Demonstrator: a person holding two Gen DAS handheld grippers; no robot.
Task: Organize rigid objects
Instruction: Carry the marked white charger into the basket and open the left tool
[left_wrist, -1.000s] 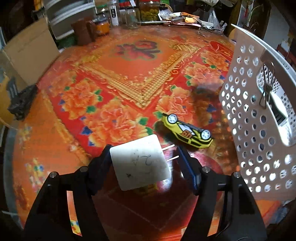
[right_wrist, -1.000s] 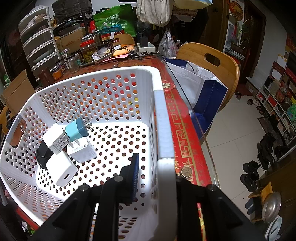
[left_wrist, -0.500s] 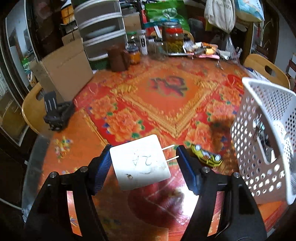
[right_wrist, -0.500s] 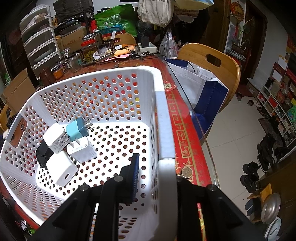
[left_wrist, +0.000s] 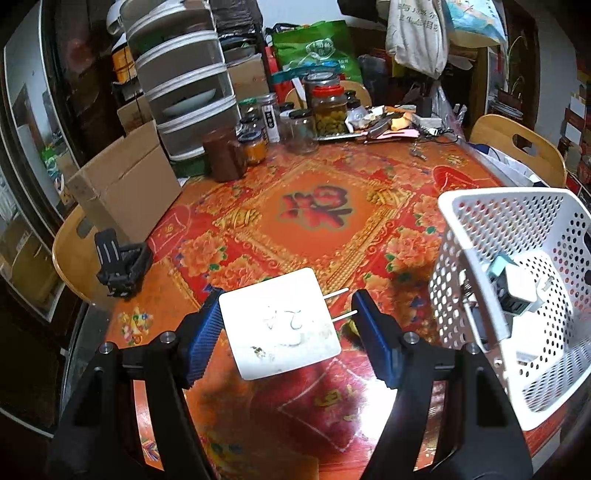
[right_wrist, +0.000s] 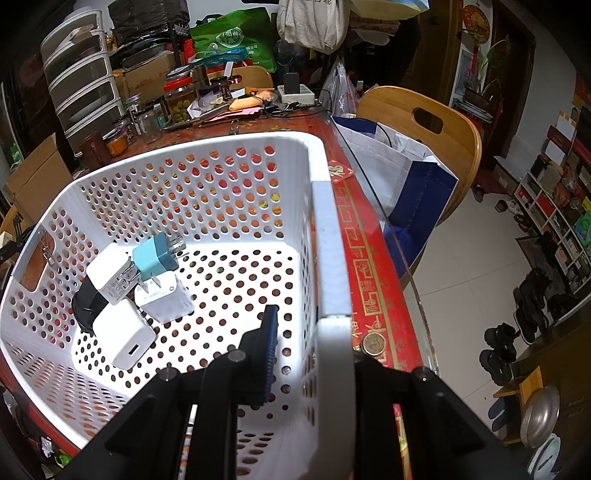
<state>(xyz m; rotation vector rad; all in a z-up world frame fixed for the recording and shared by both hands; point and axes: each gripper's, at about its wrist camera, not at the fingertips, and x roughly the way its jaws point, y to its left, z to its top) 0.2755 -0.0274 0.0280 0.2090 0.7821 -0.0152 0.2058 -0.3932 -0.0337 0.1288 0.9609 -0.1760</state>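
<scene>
The white charger (left_wrist: 279, 324) is hiding the counter (left_wrist: 317, 229) beneath it; its scribbled marking is reading too blurred. The basket (right_wrist: 236, 192) wall is covering the right tool's (right_wrist: 314, 354) far finger. A black item (right_wrist: 83, 302) is lying mostly buried under chargers.

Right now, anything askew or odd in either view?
Mostly the grip: the white charger sits tilted in the left hand-held gripper, prongs aimed at the right pad with a visible gap. Its face carries smudges. The white basket looks tipped while the right hand-held gripper clamps its rim.
</scene>
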